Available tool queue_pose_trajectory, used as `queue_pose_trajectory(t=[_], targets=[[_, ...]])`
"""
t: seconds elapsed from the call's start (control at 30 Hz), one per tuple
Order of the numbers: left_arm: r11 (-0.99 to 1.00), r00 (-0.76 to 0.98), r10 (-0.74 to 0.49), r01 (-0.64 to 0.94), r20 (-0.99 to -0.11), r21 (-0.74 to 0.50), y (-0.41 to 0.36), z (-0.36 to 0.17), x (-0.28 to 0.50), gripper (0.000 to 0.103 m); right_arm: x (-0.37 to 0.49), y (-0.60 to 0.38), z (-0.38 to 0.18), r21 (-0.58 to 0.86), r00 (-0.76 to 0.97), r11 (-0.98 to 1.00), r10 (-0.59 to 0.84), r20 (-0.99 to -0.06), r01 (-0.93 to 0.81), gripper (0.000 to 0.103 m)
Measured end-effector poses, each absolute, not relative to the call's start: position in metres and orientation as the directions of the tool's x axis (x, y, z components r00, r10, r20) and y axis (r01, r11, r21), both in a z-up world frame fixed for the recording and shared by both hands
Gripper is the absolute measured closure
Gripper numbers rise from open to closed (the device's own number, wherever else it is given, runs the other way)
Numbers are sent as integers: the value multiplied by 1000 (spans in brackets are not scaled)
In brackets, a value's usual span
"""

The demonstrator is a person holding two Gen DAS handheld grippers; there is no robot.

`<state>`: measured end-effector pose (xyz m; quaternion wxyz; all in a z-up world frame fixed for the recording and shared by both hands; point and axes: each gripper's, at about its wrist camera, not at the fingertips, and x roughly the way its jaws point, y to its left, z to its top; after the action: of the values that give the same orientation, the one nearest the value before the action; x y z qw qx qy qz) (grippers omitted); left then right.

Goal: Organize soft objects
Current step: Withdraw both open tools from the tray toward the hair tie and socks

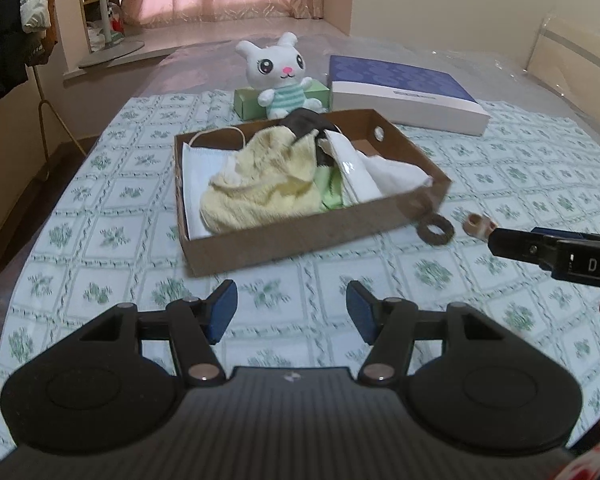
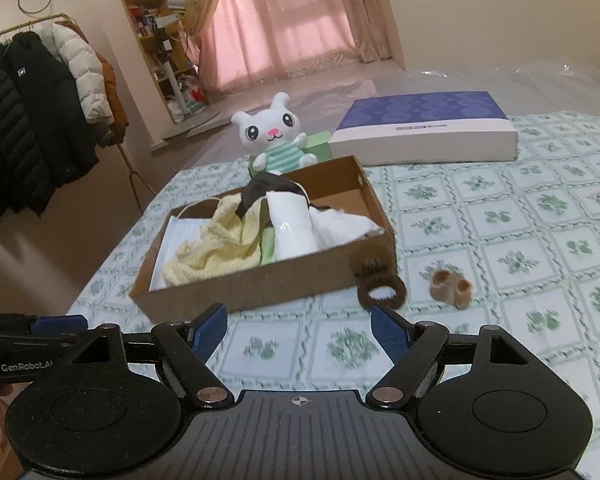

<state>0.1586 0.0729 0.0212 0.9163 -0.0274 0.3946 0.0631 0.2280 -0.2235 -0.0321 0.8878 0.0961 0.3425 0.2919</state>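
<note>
Beside the cardboard tray's (image 2: 260,284) near right corner lies your brown hair tie (image 2: 381,294); both tools, left (image 1: 292,312) and right (image 2: 299,332), gape wide, empty, over bare tablecloth (image 2: 500,248).

The desk cloth (image 1: 112,236) is white with a grid of green floral squares. The brown cardboard tray (image 1: 284,240) holds a pale yellow towel (image 1: 260,184), white cloths (image 1: 396,172) and a dark brown piece (image 1: 308,124). The plush rabbit (image 1: 280,76) is white (pink nose, mint-striped shirt). The flat box (image 1: 400,84) is blue-patterned over white. Both tongs carry blue pads (image 1: 224,312) on black.
</note>
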Motion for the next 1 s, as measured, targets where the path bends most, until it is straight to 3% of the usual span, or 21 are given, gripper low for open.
queue_pose_trajectory(t=[1.0], targets=[[999,661,37,-20,-749,32,1,16,86,45,134,-286,-48,353,578,842,538,-613,-408,24]])
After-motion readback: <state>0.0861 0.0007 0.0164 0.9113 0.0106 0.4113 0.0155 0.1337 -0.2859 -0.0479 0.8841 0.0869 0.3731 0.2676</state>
